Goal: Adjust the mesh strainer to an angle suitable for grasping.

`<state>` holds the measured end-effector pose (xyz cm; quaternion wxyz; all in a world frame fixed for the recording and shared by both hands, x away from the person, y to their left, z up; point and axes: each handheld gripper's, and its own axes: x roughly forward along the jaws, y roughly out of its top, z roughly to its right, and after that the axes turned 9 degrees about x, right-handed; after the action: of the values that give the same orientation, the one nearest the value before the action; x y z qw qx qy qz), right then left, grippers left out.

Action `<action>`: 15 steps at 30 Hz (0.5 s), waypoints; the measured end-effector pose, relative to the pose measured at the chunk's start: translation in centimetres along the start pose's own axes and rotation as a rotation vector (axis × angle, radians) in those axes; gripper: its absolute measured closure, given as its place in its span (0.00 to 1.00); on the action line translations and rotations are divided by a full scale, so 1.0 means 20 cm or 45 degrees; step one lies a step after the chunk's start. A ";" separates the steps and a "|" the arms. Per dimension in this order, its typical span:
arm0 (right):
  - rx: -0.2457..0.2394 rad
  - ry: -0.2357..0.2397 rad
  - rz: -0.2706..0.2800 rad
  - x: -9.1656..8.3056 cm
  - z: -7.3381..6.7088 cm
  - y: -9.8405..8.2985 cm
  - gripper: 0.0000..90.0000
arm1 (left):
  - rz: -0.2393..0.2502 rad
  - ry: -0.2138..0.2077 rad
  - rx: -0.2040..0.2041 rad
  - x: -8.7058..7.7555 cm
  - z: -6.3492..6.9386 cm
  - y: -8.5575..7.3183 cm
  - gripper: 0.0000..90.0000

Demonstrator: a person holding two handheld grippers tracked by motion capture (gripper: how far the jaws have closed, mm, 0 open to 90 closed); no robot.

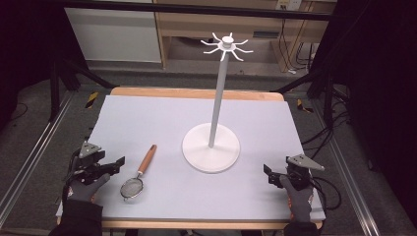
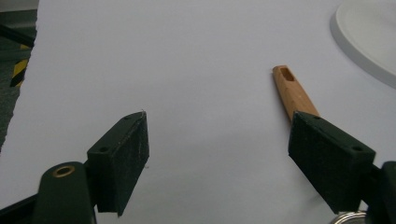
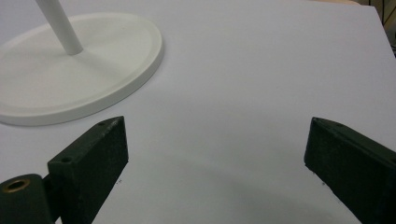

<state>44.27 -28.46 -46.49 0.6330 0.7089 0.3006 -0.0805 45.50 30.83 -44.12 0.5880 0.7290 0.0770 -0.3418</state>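
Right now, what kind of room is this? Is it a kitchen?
Probably not a kitchen. It looks like a test bench in a lab or workshop: a table under a plain grey mat, boxed in by a black metal frame, with cables trailing off it. On it lie a strainer and a white stand.

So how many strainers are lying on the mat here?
1. The strainer lies flat on the mat, front left, just right of the left tool and left of the white stand's base. Nothing seems able to hide another.

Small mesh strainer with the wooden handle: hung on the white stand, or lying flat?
Lying flat: the wooden-handled mesh strainer rests on the grey mat.
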 end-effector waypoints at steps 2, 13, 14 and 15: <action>0.004 0.002 -0.007 0.00 0.00 0.00 0.07 | 0.012 -0.008 0.013 -0.01 0.02 0.01 0.22; 0.010 -0.011 0.005 -0.01 -0.02 0.01 0.10 | 0.051 -0.034 0.041 -0.05 0.08 0.08 0.22; 0.014 -0.002 0.006 -0.01 -0.02 0.01 0.10 | 0.048 -0.033 0.048 -0.05 0.08 0.08 0.22; 0.014 -0.006 0.008 -0.01 -0.02 0.01 0.10 | 0.045 -0.038 0.052 -0.05 0.09 0.09 0.22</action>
<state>44.12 -28.10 -46.09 0.6300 0.7131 0.2966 -0.0818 44.84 29.00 -42.26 0.5801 0.7368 0.0485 -0.3438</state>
